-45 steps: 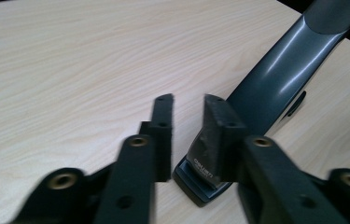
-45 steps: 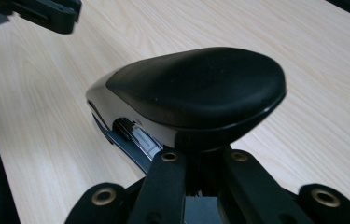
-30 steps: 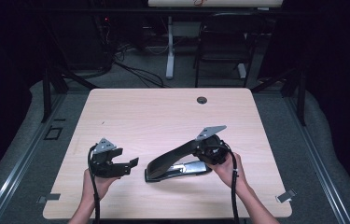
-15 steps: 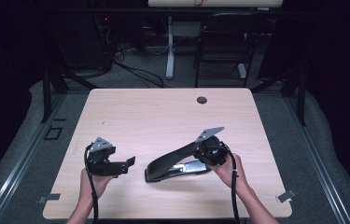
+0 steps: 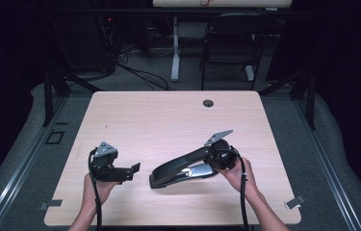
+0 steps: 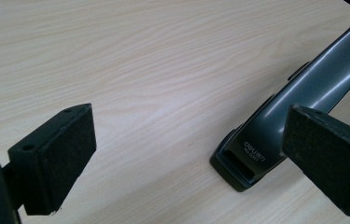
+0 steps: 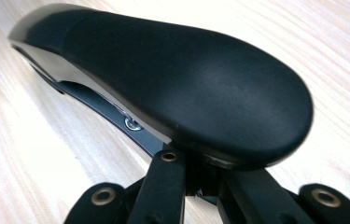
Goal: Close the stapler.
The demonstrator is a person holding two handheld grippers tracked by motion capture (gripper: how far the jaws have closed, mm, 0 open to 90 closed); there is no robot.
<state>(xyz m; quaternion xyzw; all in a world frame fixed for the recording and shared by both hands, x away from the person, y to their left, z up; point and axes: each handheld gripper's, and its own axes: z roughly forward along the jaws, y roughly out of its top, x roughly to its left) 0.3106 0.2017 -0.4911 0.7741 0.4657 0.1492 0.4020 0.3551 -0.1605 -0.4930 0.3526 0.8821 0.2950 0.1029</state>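
While the right gripper (image 5: 212, 161) holds the back end of the big black stapler (image 5: 180, 167), the stapler lies low on the wooden table (image 5: 168, 115), a bit right of the middle. Its front end points toward the left gripper (image 5: 131, 172). In the right gripper view, the two black jaws are pinched in close under the round back end of the stapler (image 7: 172, 79), so they are squeezing it. The stapler's long top arm rises toward that end, and its shiny metal part sits under it, on the table.

The left gripper is in the person's left hand (image 5: 98, 187), near the front edge of the table. Its jaws are spread wide with nothing between them. In the left gripper view, the front tip of the stapler (image 6: 247, 158) sits just beside the jaw on the right side of that view, but they are apart, and bare wood (image 6: 140, 70) shows between the two pads.

Compared with half a second ago, the stapler is in the same spot and the right gripper has the same hold on it. The left gripper has changed very little; it stays near the stapler's front tip and is open as before
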